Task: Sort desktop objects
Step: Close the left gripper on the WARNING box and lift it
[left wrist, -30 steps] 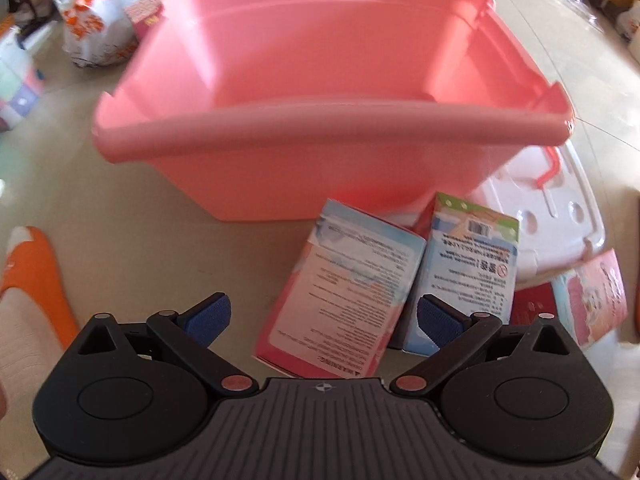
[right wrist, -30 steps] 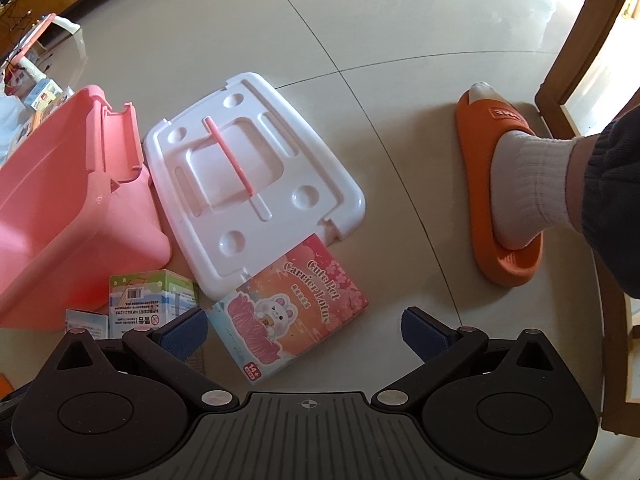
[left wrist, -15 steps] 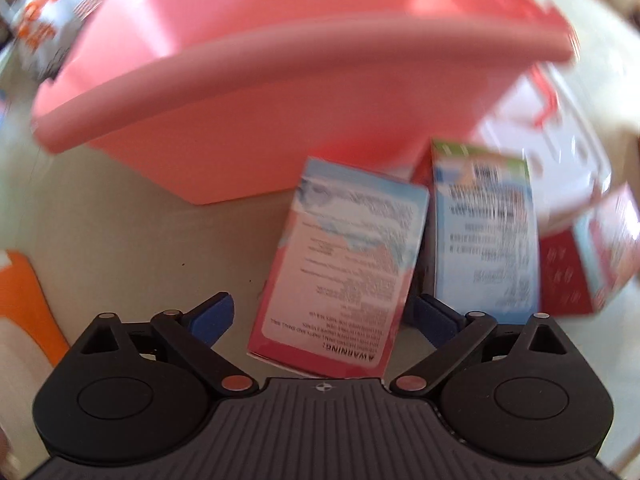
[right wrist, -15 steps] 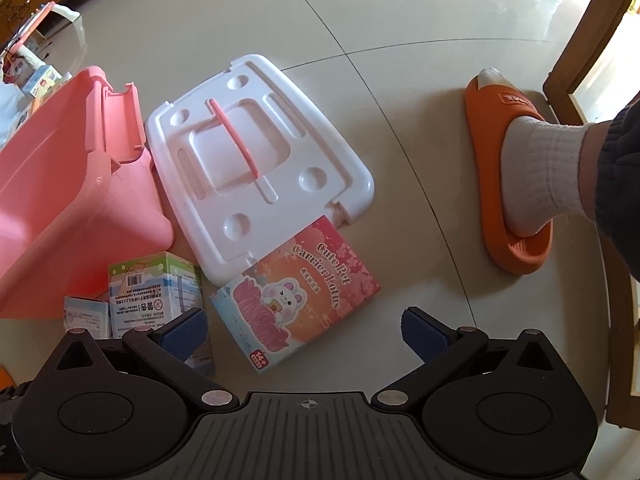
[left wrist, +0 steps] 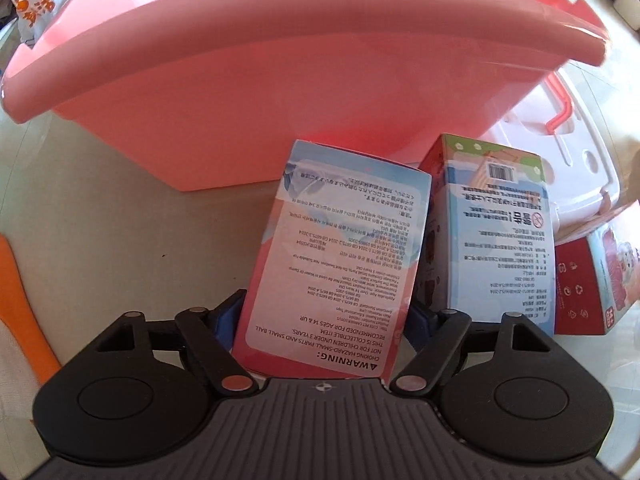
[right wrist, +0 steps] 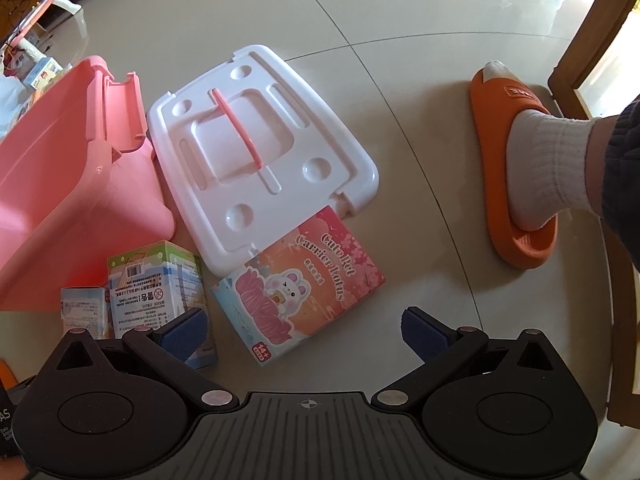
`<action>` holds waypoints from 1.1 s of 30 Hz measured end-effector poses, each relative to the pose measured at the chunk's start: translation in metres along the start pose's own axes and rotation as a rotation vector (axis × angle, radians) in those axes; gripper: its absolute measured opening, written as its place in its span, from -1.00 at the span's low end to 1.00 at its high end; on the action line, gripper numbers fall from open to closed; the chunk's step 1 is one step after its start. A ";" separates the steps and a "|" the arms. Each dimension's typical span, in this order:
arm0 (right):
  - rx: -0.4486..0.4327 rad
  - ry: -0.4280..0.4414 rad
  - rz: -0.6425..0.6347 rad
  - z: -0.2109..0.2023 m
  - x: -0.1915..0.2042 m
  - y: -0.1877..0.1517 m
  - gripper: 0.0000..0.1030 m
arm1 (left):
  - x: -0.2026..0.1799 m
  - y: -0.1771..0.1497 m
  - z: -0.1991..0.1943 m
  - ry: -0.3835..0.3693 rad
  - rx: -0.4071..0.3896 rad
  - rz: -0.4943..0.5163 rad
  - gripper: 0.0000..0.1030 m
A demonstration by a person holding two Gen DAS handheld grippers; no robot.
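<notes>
Closing left gripper (left wrist: 322,318) around pink-blue box (left wrist: 340,256); right gripper (right wrist: 302,330) wide, empty.

A glossy pale tiled floor (right wrist: 400,120) is occupied by a pink bin (right wrist: 60,200), a white lid (right wrist: 260,160), three cartons and an orange slipper (right wrist: 508,184).

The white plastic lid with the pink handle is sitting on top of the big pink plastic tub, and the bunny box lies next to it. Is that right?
Not quite. The white plastic lid with the pink handle is off, lying flat on the floor beside the big pink plastic tub, which stands open. The right wrist view shows it. The bunny box does lie next to the lid, at its near edge.
</notes>
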State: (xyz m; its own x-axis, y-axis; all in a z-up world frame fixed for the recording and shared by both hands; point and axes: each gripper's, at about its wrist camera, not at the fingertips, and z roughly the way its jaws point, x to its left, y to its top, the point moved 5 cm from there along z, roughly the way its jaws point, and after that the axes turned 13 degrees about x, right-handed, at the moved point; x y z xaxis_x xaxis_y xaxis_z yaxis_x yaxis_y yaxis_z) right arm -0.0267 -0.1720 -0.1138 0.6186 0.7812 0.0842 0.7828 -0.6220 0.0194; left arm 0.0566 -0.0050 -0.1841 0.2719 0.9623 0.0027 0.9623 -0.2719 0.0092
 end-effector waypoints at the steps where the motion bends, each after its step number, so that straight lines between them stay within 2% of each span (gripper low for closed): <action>1: 0.002 0.000 -0.001 0.000 0.001 0.000 0.99 | -0.003 0.001 0.000 -0.010 0.002 -0.010 0.48; 8: 0.015 0.008 -0.007 0.000 0.005 -0.002 0.99 | -0.026 0.007 -0.012 -0.093 0.002 -0.104 0.44; 15: 0.011 0.011 -0.020 -0.007 0.008 -0.005 0.99 | -0.072 0.013 -0.039 -0.062 -0.027 -0.091 0.38; 24: -0.004 0.031 -0.007 -0.021 0.002 -0.011 0.99 | -0.121 0.003 -0.058 -0.033 -0.035 -0.118 0.38; 28: -0.007 0.036 -0.010 -0.023 0.001 -0.013 0.99 | -0.162 0.005 -0.072 -0.032 -0.045 -0.124 0.38; 29: -0.006 0.036 -0.012 -0.023 0.002 -0.013 0.99 | -0.132 -0.023 -0.079 -0.043 -0.046 -0.122 0.38; 30: -0.004 0.035 -0.017 -0.023 0.002 -0.014 0.99 | -0.095 -0.030 -0.083 -0.053 -0.048 -0.118 0.38; 31: -0.002 0.032 -0.022 -0.023 0.003 -0.015 0.99 | -0.076 -0.015 -0.084 -0.059 -0.050 -0.112 0.38; 33: 0.000 0.022 -0.030 -0.021 0.003 -0.017 0.99 | -0.013 -0.043 -0.103 -0.066 -0.062 -0.091 0.38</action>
State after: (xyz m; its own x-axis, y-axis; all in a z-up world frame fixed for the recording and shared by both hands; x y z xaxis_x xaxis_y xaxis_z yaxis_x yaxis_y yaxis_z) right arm -0.0398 -0.1598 -0.0925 0.5929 0.7984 0.1051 0.8012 -0.5980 0.0227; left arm 0.0109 -0.0058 -0.0810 0.1853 0.9804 -0.0667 0.9811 -0.1808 0.0683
